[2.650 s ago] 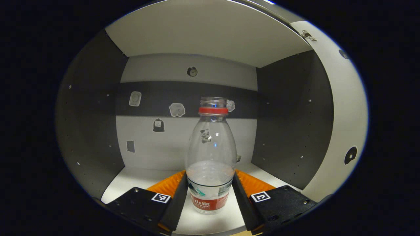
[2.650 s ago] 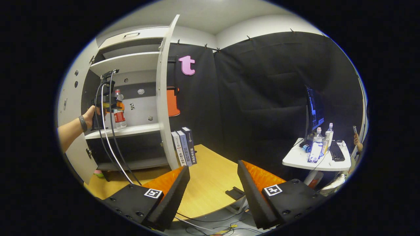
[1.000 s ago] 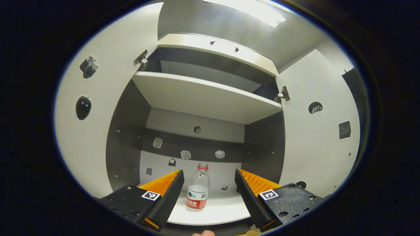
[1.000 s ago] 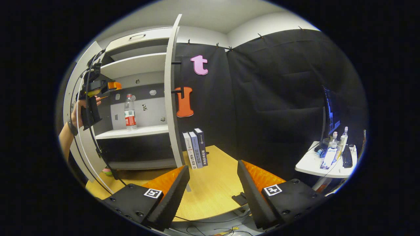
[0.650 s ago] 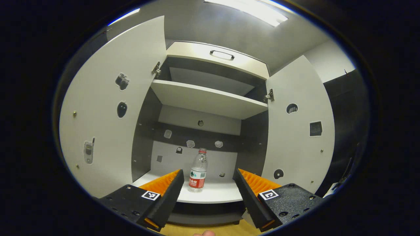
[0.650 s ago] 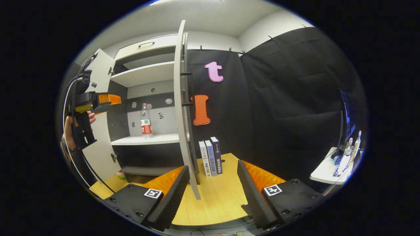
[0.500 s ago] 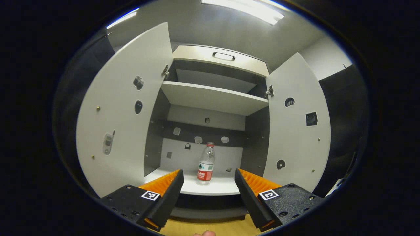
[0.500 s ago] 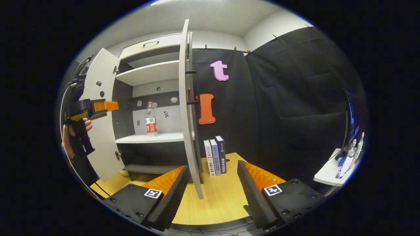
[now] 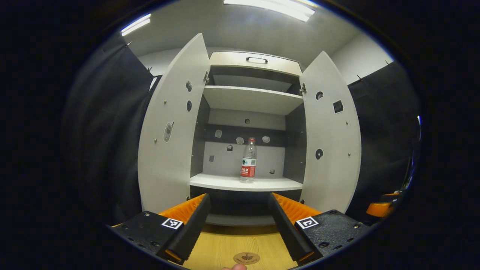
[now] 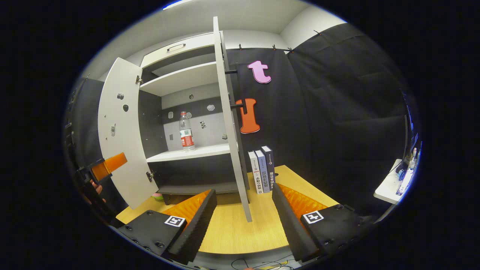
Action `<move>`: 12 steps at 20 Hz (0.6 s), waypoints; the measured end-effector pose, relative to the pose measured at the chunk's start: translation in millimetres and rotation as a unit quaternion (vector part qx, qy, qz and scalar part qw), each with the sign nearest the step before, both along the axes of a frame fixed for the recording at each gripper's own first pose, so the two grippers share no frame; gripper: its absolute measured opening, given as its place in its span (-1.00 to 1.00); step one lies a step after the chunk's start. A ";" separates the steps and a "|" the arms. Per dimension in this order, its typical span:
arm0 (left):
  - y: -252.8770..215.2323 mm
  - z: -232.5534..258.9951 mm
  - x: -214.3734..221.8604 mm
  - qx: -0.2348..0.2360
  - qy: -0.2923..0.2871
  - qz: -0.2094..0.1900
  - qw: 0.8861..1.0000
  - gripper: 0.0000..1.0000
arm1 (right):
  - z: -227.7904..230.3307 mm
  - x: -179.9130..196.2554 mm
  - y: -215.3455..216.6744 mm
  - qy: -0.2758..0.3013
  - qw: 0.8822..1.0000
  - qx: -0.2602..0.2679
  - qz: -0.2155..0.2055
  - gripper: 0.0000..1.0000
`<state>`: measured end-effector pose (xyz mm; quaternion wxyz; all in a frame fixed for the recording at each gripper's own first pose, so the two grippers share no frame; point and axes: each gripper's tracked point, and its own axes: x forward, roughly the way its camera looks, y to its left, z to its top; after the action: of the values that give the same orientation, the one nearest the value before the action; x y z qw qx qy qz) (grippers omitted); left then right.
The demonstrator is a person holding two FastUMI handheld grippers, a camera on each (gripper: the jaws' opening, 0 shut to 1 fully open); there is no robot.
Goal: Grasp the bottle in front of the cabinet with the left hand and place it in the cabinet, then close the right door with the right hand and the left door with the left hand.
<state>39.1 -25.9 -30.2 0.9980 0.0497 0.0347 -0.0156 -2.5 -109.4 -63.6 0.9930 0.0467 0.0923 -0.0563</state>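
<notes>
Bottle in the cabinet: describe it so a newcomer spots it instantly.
Find the open white cabinet with both doors swung out. On its lower shelf stands one upright clear bottle, with a red cap and red label band. Small stickers dot the back wall behind it.

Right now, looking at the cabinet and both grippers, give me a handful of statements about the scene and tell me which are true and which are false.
1. The bottle stands upright on the cabinet's lower shelf. True.
2. The left gripper is shut on the bottle. False: its jaws are open, with nothing between them, and it is back from the cabinet.
3. Both doors are open. True: the left door and the right door both stand swung out.
4. The right gripper is clamped on the right door. False: its jaws are open, and the door's edge stands ahead of them, ungrasped.
5. Three books stand upright on the wooden floor beside the cabinet. True.
</notes>
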 end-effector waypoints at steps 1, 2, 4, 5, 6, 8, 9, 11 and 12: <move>3.8 -2.5 -4.4 -0.001 0.003 0.000 1.000 0.89 | 3.5 3.2 -2.6 -0.001 1.000 -0.008 -0.002 0.94; 7.6 -5.2 -6.2 -0.003 0.007 0.003 1.000 0.89 | 8.8 6.5 -8.2 -0.003 1.000 -0.016 -0.005 0.95; 19.4 -8.4 -9.1 -0.008 0.014 0.013 1.000 0.89 | 29.5 18.6 -18.0 -0.016 1.000 -0.020 -0.009 0.95; 24.5 -8.3 -9.7 -0.009 0.015 0.018 1.000 0.89 | 42.3 26.8 -25.5 -0.027 0.999 -0.022 -0.013 0.94; 29.1 -8.3 -10.9 -0.008 0.015 0.023 1.000 0.89 | 56.1 34.2 -35.1 -0.037 0.999 -0.022 -0.019 0.94; 43.7 -4.5 -12.3 0.009 0.005 0.038 0.999 0.89 | 79.5 49.0 -51.0 -0.050 0.998 -0.007 -0.024 0.94; 50.4 -2.1 -13.4 0.019 0.000 0.044 0.999 0.89 | 92.7 57.7 -59.5 -0.060 0.998 0.006 -0.027 0.95; 59.0 -0.2 -15.8 0.027 -0.003 0.051 0.998 0.90 | 118.7 75.1 -78.0 -0.082 0.996 0.027 -0.034 0.94; 61.3 0.2 -18.0 0.024 -0.004 0.052 0.998 0.89 | 132.3 85.0 -86.0 -0.095 0.994 0.035 -0.035 0.95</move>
<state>21.1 35.4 -30.0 0.9961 0.0723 0.0337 0.0373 82.5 -195.4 68.6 0.9925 0.0895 -0.0020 -0.0834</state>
